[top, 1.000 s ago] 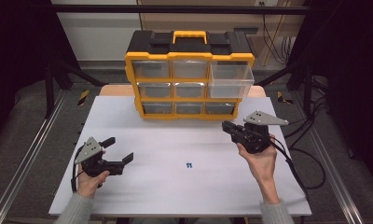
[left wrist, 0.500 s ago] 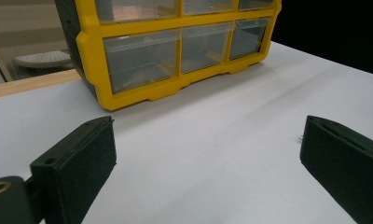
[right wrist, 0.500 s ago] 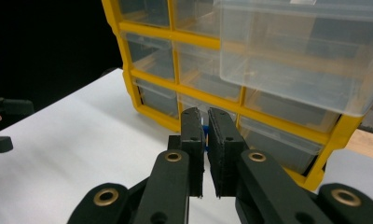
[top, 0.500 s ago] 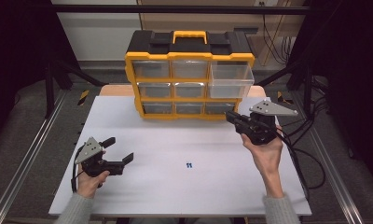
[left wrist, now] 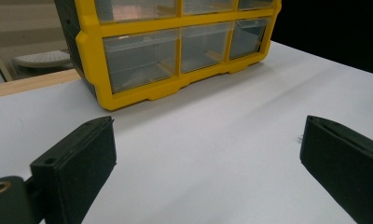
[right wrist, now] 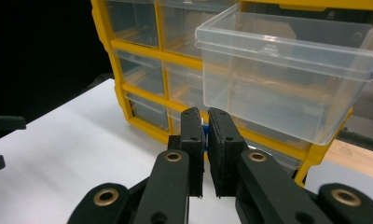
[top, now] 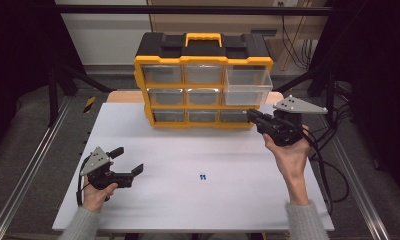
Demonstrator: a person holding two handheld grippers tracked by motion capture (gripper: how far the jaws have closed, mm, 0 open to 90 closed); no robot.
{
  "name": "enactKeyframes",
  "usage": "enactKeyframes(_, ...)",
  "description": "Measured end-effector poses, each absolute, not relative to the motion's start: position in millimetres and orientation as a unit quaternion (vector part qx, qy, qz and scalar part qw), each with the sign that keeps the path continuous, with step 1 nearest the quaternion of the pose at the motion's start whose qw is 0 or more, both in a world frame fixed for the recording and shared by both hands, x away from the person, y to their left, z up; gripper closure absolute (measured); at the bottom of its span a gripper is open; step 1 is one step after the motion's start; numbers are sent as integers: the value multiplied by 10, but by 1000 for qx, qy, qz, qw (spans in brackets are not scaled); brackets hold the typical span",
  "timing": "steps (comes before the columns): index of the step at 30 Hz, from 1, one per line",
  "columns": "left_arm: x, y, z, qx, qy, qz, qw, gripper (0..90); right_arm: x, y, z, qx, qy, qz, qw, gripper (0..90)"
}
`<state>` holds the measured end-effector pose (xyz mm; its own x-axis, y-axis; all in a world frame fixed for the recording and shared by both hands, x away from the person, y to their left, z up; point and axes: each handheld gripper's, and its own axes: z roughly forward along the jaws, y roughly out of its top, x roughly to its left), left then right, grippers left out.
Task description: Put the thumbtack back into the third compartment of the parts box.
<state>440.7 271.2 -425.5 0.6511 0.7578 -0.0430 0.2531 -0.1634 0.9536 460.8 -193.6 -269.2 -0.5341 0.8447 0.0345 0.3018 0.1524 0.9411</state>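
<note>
Worktop, high view: white worktop [top: 188, 210] in a dark room, with a yellow organizer [top: 203, 75] at its far edge, ahead of both claws.
Right claw, high view: the right claw [top: 251, 115] has risen from mid-worktop over the last second. Its tips are now level with the organizer's bottom row and just below the open drawer [top: 248, 85].
Left claw, high view: the left claw [top: 129, 161] sits low on the near left with its jaws apart and empty.
Loose blue piece, high view: the loose blue piece [top: 203, 176] lies between the two claws, well behind the right one.
Left claw view: the jaws of the left claw [left wrist: 208, 140] are spread wide over bare worktop, with the organizer [left wrist: 142, 93] ahead of them.
Right claw view: the right claw [right wrist: 205, 126] is clamped on a small blue piece [right wrist: 203, 135], which peeks out between the nearly touching jaws.
Drawer, right claw view: the open drawer [right wrist: 287, 84] juts out above and to the right of the tips and looks empty.
Meaning: the lift reads as carrying the piece to that drawer. In my judgement the claw needs to climb further, over the rim, before letting go.
</note>
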Motion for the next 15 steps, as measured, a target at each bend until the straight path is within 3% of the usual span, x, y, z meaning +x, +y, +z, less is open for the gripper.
enactKeyframes(15, 4405, 2712, -4252, 728, 347, 231, 545, 29, 4676, -1933, -2483, 405, 705, 509, 284, 856)
